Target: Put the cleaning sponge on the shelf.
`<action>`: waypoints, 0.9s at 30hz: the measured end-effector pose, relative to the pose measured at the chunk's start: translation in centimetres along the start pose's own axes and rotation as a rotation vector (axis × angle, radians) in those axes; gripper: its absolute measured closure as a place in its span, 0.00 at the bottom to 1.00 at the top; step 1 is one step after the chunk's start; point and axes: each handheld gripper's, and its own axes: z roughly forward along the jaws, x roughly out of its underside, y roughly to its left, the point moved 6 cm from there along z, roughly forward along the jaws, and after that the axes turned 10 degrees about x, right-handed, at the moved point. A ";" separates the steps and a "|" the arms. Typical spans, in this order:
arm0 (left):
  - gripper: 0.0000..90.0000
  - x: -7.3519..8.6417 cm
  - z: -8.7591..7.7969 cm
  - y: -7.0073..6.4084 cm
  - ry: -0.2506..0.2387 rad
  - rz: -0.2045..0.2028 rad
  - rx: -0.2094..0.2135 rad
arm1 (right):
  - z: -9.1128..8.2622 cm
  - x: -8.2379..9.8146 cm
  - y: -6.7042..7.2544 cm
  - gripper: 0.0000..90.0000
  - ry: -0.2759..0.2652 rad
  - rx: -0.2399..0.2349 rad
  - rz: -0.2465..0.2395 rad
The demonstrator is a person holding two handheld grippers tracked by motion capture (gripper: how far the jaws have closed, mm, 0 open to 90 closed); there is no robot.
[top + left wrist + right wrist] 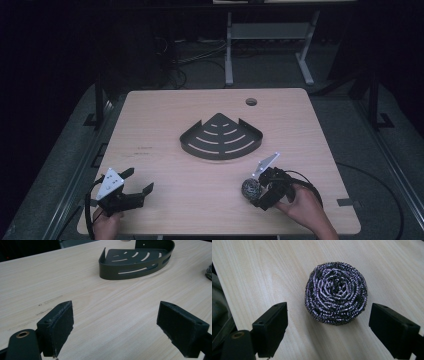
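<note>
A round steel-wool scourer (250, 188) (336, 293) lies on the wooden table near its front right. My right gripper (259, 191) (328, 326) is open right behind it, the jaws wide on either side and not touching it. A dark metal corner shelf (221, 137) (136, 261) with curved slots sits at the table's middle. My left gripper (138, 183) (115, 327) is open over bare wood at the front left, with nothing between its jaws. The scourer's edge (209, 271) peeks in at the right of the left gripper view.
A round cable hole (251, 102) is in the table (165, 115) near its far edge. Past the table stand white desk legs (229, 50) and loose cables on a dark floor. Table edges are close to both hands at the front.
</note>
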 end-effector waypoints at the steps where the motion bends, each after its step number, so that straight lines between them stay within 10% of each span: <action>1: 0.15 0.0 0.0 0.0 0.001 0.000 0.000 | 0.1 -0.1 0.0 0.17 0.002 0.001 -0.002; 27: 0.15 -0.1 -0.1 0.1 -0.007 -0.002 -0.003 | 1.7 -1.5 -0.3 0.25 0.076 0.042 -0.028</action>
